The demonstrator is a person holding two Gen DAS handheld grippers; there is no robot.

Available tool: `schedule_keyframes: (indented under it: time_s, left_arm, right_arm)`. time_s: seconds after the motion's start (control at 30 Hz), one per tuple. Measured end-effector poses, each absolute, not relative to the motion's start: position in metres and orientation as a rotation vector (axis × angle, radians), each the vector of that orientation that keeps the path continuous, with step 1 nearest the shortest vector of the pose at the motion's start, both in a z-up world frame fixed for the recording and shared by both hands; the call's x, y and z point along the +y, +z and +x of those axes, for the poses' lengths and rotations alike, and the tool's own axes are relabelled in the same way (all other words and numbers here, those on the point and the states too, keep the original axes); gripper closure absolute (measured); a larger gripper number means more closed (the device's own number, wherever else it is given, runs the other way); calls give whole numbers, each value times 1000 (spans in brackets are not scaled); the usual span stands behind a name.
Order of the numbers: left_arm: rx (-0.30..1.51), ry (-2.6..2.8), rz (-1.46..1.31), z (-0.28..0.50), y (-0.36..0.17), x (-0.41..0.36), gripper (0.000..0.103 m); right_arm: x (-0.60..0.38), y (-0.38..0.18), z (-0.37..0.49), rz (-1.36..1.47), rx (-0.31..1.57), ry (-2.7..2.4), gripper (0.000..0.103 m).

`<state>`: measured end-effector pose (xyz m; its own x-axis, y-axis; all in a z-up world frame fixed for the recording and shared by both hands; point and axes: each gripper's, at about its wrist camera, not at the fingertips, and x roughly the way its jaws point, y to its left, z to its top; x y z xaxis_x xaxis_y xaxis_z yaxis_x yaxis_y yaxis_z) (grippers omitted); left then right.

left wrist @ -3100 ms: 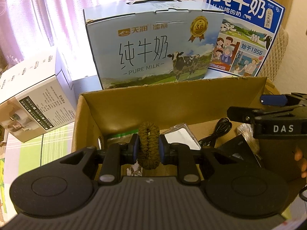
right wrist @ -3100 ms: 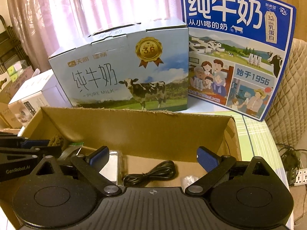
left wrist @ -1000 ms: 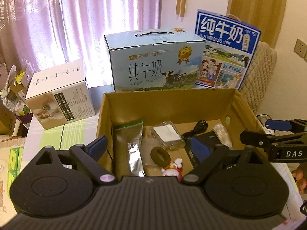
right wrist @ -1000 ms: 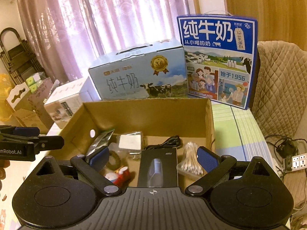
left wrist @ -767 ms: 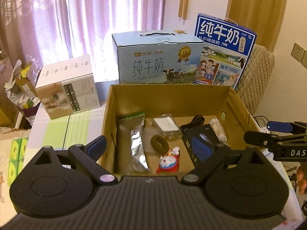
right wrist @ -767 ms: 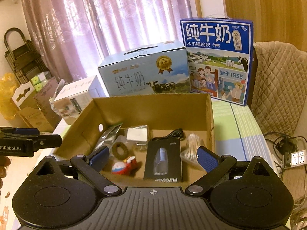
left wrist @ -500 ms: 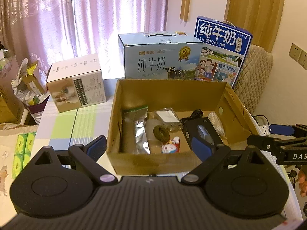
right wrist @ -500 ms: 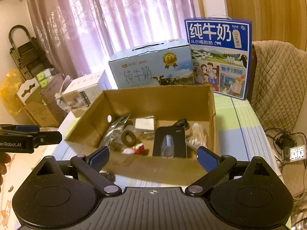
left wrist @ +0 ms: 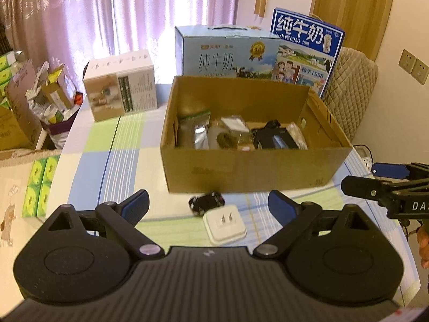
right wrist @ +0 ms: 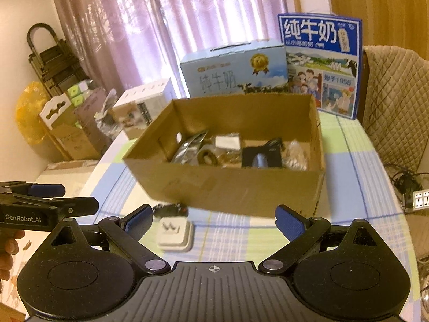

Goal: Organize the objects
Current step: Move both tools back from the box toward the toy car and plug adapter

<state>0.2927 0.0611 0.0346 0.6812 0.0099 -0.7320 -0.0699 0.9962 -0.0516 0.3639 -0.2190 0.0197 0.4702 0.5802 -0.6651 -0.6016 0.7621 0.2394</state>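
An open cardboard box (left wrist: 249,173) (right wrist: 230,187) stands on the checked tablecloth. It holds a foil pouch (left wrist: 199,134), a brown braided ring (left wrist: 224,139) (right wrist: 206,157), a clear packet (left wrist: 234,124), a black boxed item (left wrist: 276,141) (right wrist: 261,158), a black cable and cotton swabs (right wrist: 295,155). On the cloth before the box lie a black toy car (left wrist: 206,201) (right wrist: 171,210) and a white plug adapter (left wrist: 224,224) (right wrist: 175,232). My left gripper (left wrist: 209,206) is open and empty above them. My right gripper (right wrist: 214,220) is open and empty too, further right.
Two milk cartons (left wrist: 228,53) (left wrist: 305,51) stand behind the box, a white carton (left wrist: 120,88) to its left. A quilted chair (left wrist: 351,88) is at the right. Cardboard boxes and clutter (right wrist: 72,123) sit left of the table; a power strip (right wrist: 421,197) lies on the floor.
My left gripper let go of the braided ring, which now lies in the box. Both grippers drew back and up from the box; the toy car and plug adapter came into view.
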Motion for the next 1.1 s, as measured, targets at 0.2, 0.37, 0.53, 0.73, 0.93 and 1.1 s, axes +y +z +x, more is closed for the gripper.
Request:
schedule_keyframes:
  time_s: [0.2,0.37,0.53,0.73,0.93,1.1]
  left_arm:
    - [856,58,-91,272,24,65,9]
    - [885,63,-99,260,15,67,9]
    - [913,63,-104,253,5,67,9]
    - [940,67,-96,249,-4,67,9]
    - [969,73,-97,248,-15,69,9]
    - [991,83,-96,250,-25,72,9]
  right_arm:
    - [-213,8,346,-46,840,744,8]
    - [-209,-4,337,-54,877,757,8]
    - [-205,-15,331,-66,910,762,8]
    - [-203,-29,326,-81,949,759,8]
    - [-198,-41,327,-94,981,752,8]
    - [-189,-53,328,-109,1006,750,8]
